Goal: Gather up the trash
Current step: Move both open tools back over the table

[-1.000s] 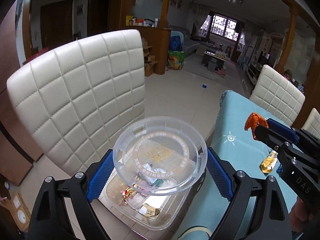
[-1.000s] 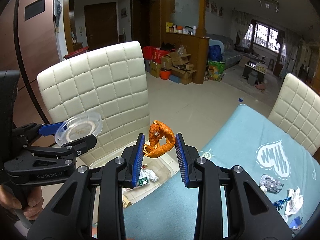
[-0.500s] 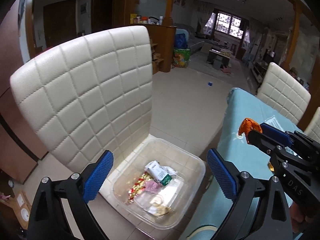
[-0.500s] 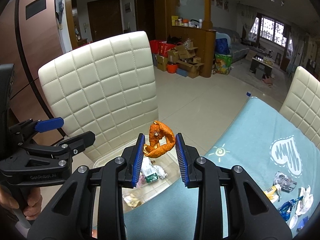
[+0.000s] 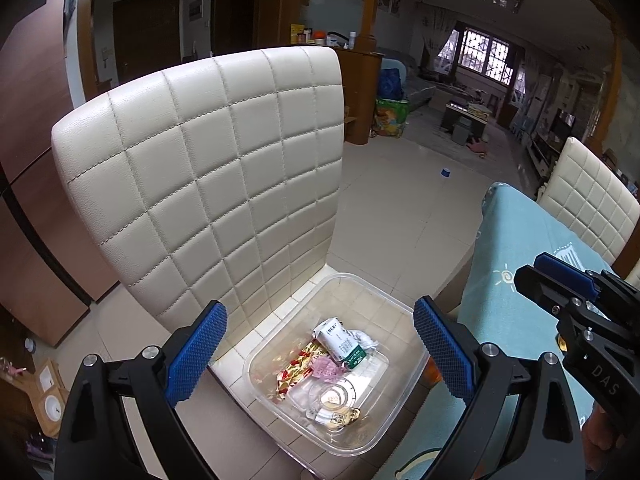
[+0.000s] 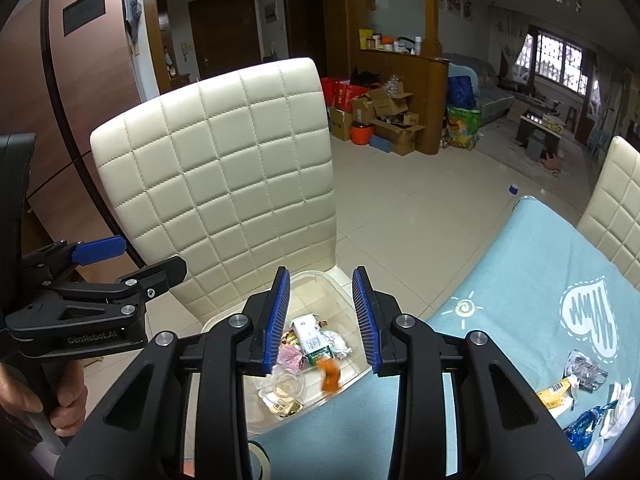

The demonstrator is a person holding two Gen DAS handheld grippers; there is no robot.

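My left tool (image 5: 320, 354) is opened wide, and nothing is between its blue pads (image 5: 196, 354). My right tool (image 6: 322, 320) has its jaws apart also, more narrow than the left one, and they hold nothing. Just under the right tool an orange wrapper (image 6: 329, 376) is seen, blurred, over the near rim of the clear plastic bin (image 5: 400, 408); I cannot tell if it touches the bin.

The bin stands on the seat of the white quilted chair (image 5: 208, 184), just beside the edge of the desk (image 6: 520, 280) with its light blue cloth. Inside the bin lie a white and green carton (image 5: 340, 340), a red and gold foil wrapper (image 5: 296, 368), a pink paper piece (image 5: 326, 370), a crumpled white tissue (image 5: 364, 338) and, nearer to me, a round clear lid (image 5: 332, 396) with a gold wrapper (image 5: 344, 416) beside it.

On the desk, at my right side, more trash is lying: a clear crumpled packet (image 6: 584, 370), a yellow wrapper (image 6: 554, 396), a blue foil wrapper (image 6: 588, 426) and some white tissue (image 6: 620, 400), all close together near the cloth's edge in the view.

Farther away is the tiled floor (image 5: 400, 208), a second white chair (image 5: 592, 204) behind the desk, cardboard boxes (image 6: 384, 120) at a wooden counter, and a barred window (image 5: 480, 54) at the far wall.
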